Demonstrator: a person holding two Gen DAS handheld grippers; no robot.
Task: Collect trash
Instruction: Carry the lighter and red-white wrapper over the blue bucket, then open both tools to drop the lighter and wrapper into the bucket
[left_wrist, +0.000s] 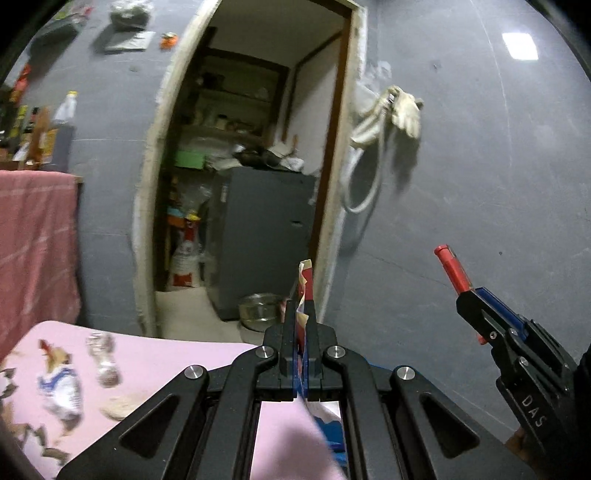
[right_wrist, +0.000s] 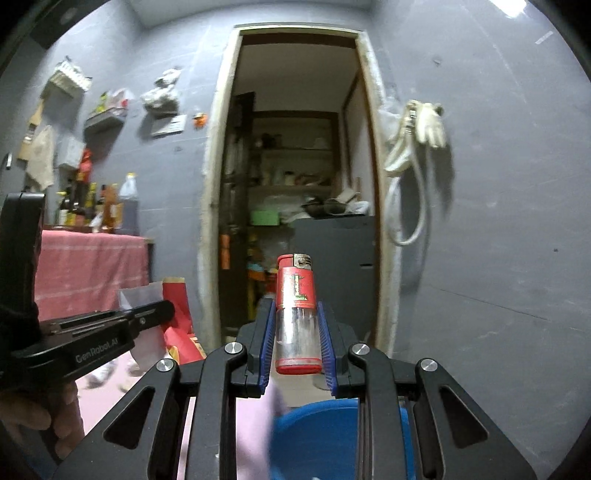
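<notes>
The left claw is pointing roughly level at a doorway in a grey wall, its black jaws pinched tight on a crumpled red, white and cream wrapper. The wrapper is sticking up past the fingertips and hanging down behind them. In the right wrist view the same claw is reaching in from the left edge, with a bare hand gripping its handle from underneath and the wrapper spreading out beyond its tip.

The right claw is also aiming about level at the doorway. Its blue-padded jaws are standing narrow and pressing on the clear lower body of a red-capped plastic lighter, which is lying lengthwise between them with its metal top pointing away from the camera. From the left wrist view this claw is rising at a slant at the right edge, the lighter's red end poking out above it.

Below the left claw, a pink surface is carrying blurred scraps: a blue-and-white wrapper, a small clear bottle and brown bits. Under the right claw, a round blue plastic bin is lying partly in view.
</notes>
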